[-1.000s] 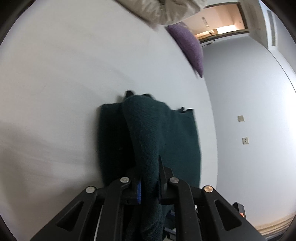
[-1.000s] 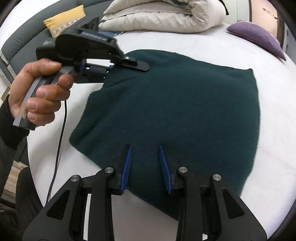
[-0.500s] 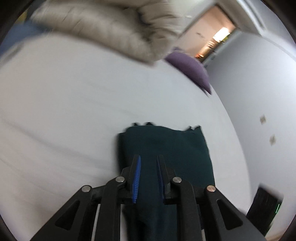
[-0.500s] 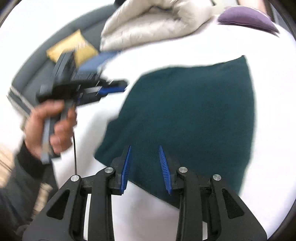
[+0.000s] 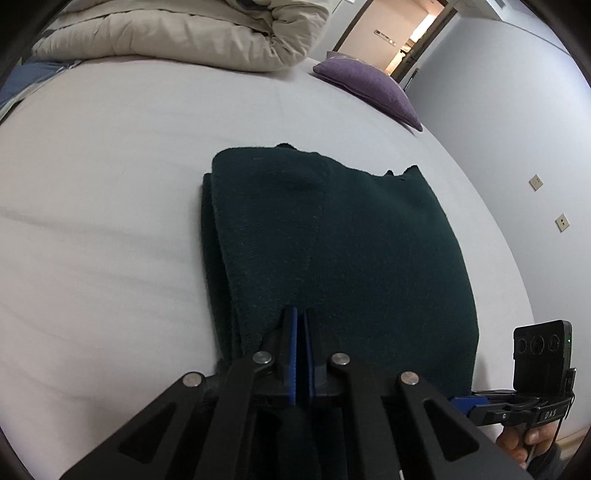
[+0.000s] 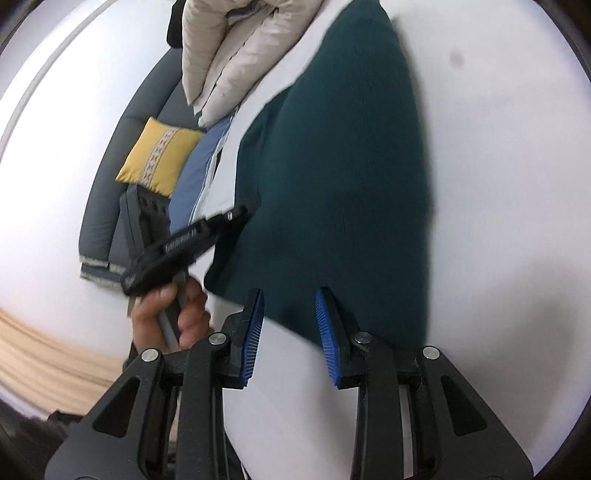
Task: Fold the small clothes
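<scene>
A dark green knit garment [image 5: 343, 243] lies flat on the white bed, with its left side folded over into a thick edge. My left gripper [image 5: 300, 317] is shut, its blue pads together at the garment's near edge; whether cloth is pinched between them I cannot tell. In the right wrist view the same garment [image 6: 343, 166] stretches away. My right gripper [image 6: 290, 314] is open and empty, its pads just over the garment's near edge. The left gripper [image 6: 236, 216] shows there at the garment's left side.
A beige folded duvet [image 5: 177, 33] and a purple pillow [image 5: 365, 88] lie at the far side of the white bed [image 5: 92, 177]. A yellow cushion [image 6: 159, 155] sits on a grey sofa [image 6: 110, 177] beyond the bed. The right gripper's handle [image 5: 535, 387] is at lower right.
My left gripper laid the lifted sleeve fold down onto the garment, opened, then shut at the near edge. My right gripper swung round and tilted, staying open.
</scene>
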